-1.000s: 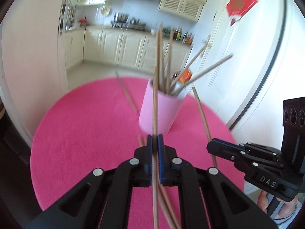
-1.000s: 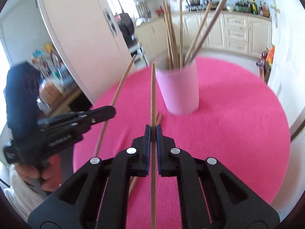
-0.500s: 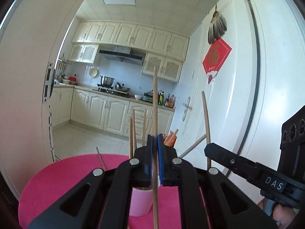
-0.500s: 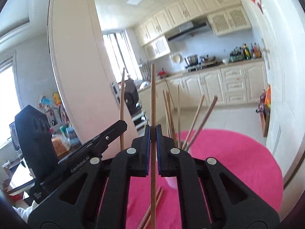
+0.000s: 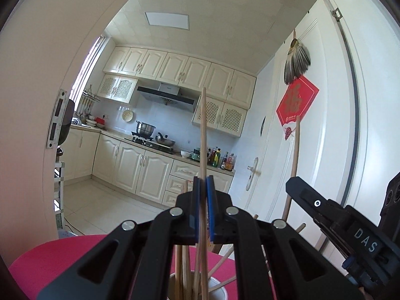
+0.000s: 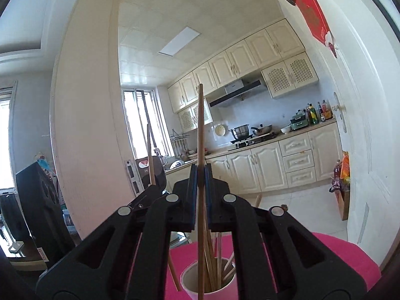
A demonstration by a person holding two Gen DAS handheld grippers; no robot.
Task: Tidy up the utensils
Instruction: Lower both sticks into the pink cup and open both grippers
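My left gripper [image 5: 203, 182] is shut on a wooden chopstick [image 5: 203, 135] held upright, its lower end hanging over the open cup [image 5: 220, 293] below. My right gripper [image 6: 200, 172] is shut on another upright chopstick [image 6: 200, 130], its lower end reaching down into the pink cup [image 6: 190, 278], which holds several chopsticks. The right gripper also shows in the left wrist view [image 5: 295, 187] with its chopstick [image 5: 294, 155]. The left gripper shows at the left of the right wrist view [image 6: 152, 187] with its chopstick [image 6: 150, 150].
The cup stands on a round table with a pink cloth [image 6: 345, 262]. A loose chopstick [image 6: 173, 272] slants beside the cup. A white door [image 5: 325, 125] with a red decoration is at the right; a kitchen with cabinets [image 5: 140, 170] lies behind.
Both grippers have lifted and tilted upward with their chopsticks. The cup has dropped to the bottom of both views, directly under the held chopsticks.
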